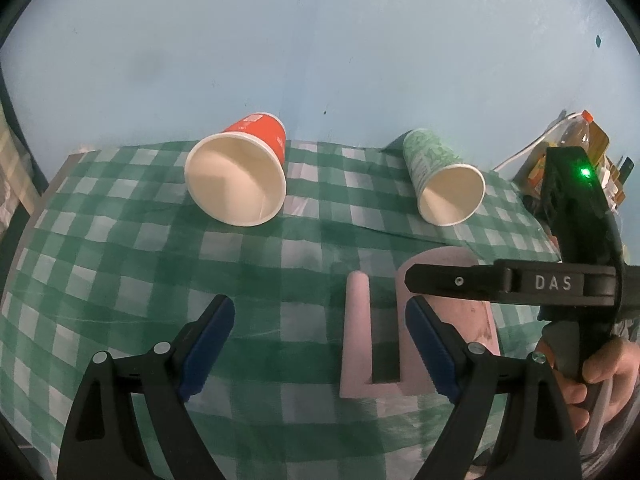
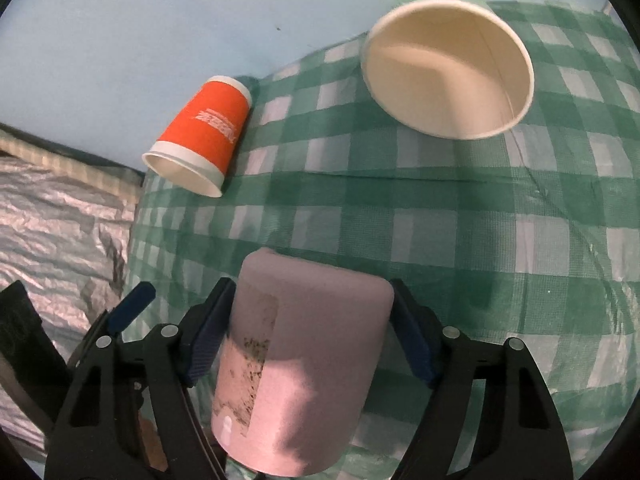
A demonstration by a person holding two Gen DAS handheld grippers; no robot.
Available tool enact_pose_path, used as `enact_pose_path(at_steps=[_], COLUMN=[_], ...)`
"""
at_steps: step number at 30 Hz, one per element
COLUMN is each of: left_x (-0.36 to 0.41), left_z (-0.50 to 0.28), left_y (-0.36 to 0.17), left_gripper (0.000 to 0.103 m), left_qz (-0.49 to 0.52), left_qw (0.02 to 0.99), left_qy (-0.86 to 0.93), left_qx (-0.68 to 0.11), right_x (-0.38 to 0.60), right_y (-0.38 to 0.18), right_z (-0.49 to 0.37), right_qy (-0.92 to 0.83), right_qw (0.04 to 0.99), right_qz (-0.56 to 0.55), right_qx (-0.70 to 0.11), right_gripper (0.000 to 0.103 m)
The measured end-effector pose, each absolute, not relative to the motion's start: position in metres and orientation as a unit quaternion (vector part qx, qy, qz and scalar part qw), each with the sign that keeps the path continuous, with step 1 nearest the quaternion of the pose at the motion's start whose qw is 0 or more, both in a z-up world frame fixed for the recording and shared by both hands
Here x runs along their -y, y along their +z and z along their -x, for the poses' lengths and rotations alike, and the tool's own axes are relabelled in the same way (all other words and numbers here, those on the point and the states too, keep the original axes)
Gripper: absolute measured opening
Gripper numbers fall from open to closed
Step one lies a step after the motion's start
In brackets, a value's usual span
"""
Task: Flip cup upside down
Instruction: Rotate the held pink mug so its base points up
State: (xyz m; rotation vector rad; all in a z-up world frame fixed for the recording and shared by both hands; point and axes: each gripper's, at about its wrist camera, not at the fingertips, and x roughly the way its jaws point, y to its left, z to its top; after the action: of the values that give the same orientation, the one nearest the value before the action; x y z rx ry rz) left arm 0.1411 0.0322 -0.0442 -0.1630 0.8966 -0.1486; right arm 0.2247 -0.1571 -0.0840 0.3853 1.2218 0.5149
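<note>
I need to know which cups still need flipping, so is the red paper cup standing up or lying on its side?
Lying on its side. The red cup rests on the checked cloth, its open white mouth facing sideways toward the camera, not upward.

Left wrist cam sits back, looking low across the checked cloth (image 1: 120,280) toward the blue wall (image 1: 320,40). Right wrist cam's much closer to the cloth (image 2: 480,220), tilted. Both catch the orange cup (image 1: 240,168) (image 2: 200,132) and green cup (image 1: 444,176) (image 2: 448,64).
</note>
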Motion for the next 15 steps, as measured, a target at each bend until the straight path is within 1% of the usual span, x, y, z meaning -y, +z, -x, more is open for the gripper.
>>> enact_pose_path(at_steps=[9,15], left_x=[-0.033,-0.038], left_z=[-0.133,-0.125], left_y=[-0.035,-0.03], left_gripper=[0.089,0.089], left_qz=[0.08,0.084], left_qw=[0.899,0.902], left_qy=[-0.073,-0.073], left_qx=[-0.424,-0.416], right_x=[0.151,0.148], right_y=[-0.059,-0.04], right_z=[-0.2,-0.182], right_qy=[0.263,0.264], right_qw=[0.811,0.849], right_qz=[-0.128,-0.082], right_qx=[-0.506,-0.451], right_gripper=[0.073,0.073])
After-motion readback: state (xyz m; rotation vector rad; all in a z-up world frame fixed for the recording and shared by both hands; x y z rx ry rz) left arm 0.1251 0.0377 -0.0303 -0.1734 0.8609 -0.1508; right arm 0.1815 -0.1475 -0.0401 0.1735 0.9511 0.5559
